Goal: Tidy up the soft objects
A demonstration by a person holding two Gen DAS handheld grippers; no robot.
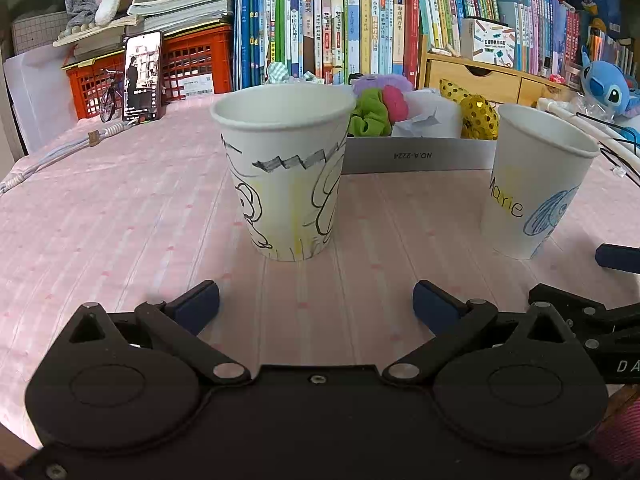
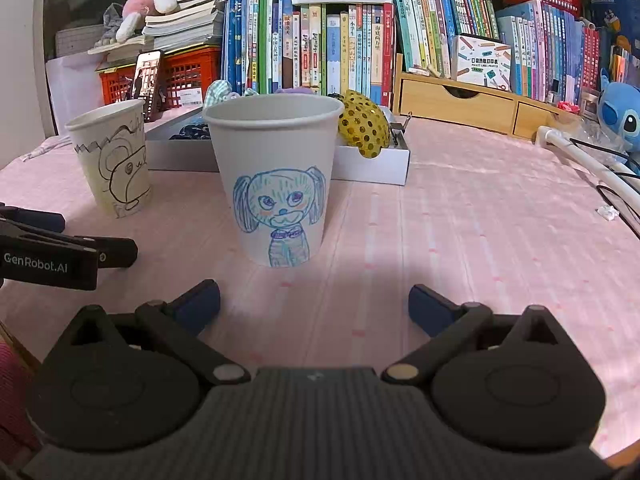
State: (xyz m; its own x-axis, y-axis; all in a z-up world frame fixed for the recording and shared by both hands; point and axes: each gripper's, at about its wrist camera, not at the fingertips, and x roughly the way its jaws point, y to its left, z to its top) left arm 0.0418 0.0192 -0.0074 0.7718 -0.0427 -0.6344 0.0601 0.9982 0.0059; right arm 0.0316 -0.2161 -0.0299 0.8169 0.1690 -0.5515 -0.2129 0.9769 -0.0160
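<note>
Both tongs hover low over the desk covered in a pink striped cloth (image 1: 120, 216), each empty with its blue-padded jaws spread wide: the left tongs (image 1: 316, 300) face a white paper cup with a black-outlined drawing and yellow scribbles (image 1: 282, 172), and the right tongs (image 2: 314, 300) face a white paper cup with a blue crayon puppy drawing (image 2: 276, 176). The two cups stand upright, near each other but apart. Just behind them lies a shallow white cardboard box (image 1: 416, 156) holding the soft things: a green fabric scrunchie (image 1: 370, 114), a pink fuzzy scrunchie (image 1: 396, 102), a purple fuzzy scrunchie (image 1: 380, 82) and a gold sequinned scrunchie (image 2: 362, 128) leaning on the box's right end. Shelved books (image 1: 340, 28) line the back.
</note>
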